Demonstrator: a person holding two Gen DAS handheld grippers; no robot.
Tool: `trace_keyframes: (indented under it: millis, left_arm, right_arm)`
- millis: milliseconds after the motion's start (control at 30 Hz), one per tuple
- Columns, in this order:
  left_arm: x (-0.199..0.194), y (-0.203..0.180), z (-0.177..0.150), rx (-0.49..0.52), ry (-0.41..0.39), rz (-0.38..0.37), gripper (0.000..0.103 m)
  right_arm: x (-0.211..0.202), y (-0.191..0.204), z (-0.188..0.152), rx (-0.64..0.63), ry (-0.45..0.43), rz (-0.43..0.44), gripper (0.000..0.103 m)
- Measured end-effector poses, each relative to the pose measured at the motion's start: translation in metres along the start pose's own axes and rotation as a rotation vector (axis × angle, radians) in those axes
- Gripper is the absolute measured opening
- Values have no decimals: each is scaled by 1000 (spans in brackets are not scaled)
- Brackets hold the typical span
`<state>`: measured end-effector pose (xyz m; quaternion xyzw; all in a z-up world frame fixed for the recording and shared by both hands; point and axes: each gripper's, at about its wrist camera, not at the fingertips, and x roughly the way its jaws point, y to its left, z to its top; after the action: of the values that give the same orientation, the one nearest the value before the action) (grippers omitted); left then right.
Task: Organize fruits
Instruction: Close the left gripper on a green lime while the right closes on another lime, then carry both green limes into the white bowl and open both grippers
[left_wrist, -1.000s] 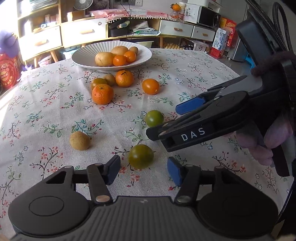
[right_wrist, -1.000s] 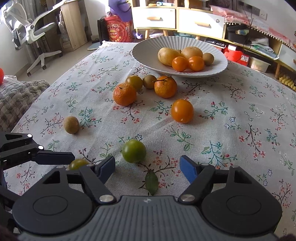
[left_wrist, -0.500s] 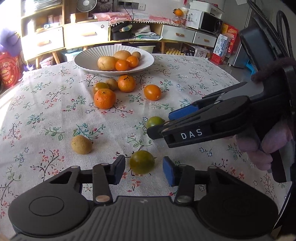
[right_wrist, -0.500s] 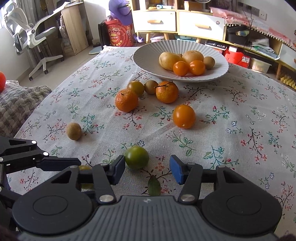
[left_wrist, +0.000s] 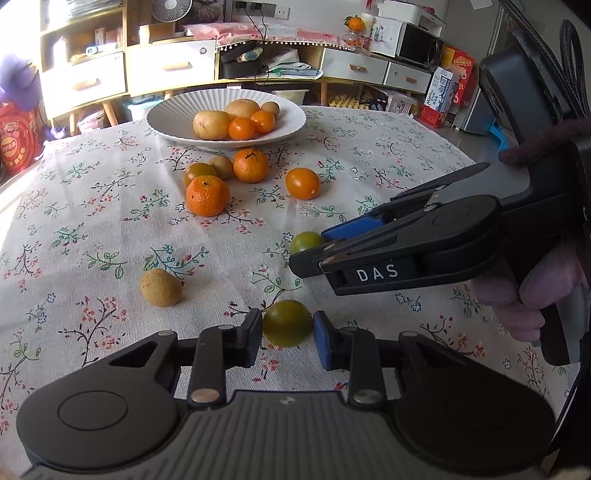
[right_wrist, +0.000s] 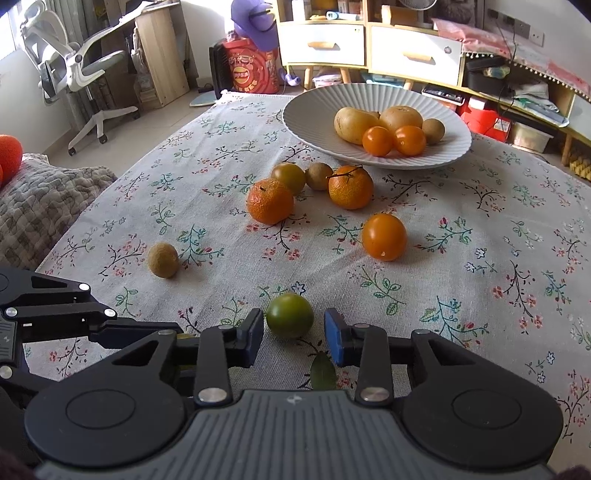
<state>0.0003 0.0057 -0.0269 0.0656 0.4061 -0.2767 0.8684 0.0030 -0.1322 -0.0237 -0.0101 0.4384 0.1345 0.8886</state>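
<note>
A dark green fruit (left_wrist: 287, 322) sits on the floral tablecloth (left_wrist: 92, 229) right between the blue pads of the left gripper (left_wrist: 287, 334), both pads touching its sides, so those tongs are clamped on it. A lighter green fruit (right_wrist: 290, 315) lies between the fingers of the right gripper (right_wrist: 294, 335), with a gap showing on each side; these tongs are narrow but not yet gripping. A green leaf (right_wrist: 323, 373) lies just in front of that gripper's body. Farther out, a small brown fruit (left_wrist: 160, 287) rests alone on the cloth. Beyond it, 2 mandarins (left_wrist: 207, 195), 1 smooth orange fruit (left_wrist: 302, 183) and 2 smaller fruits cluster near a white ribbed plate (left_wrist: 170, 118), which holds 5 more pieces.
</note>
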Motion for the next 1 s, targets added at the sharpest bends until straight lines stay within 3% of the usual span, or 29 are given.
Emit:
trace_keyframes:
  millis: [133, 567, 1000]
  left_arm:
    - [0, 0, 0, -1, 0, 0, 18]
    - [-5, 5, 5, -58, -6, -18, 17]
    - [2, 8, 35, -123, -91, 8, 17]
  right_arm:
    - [0, 0, 0, -2, 4, 6, 25]
    - [-5, -6, 4, 40, -17, 10, 24]
    - [-18, -23, 20, 132, -88, -18, 24]
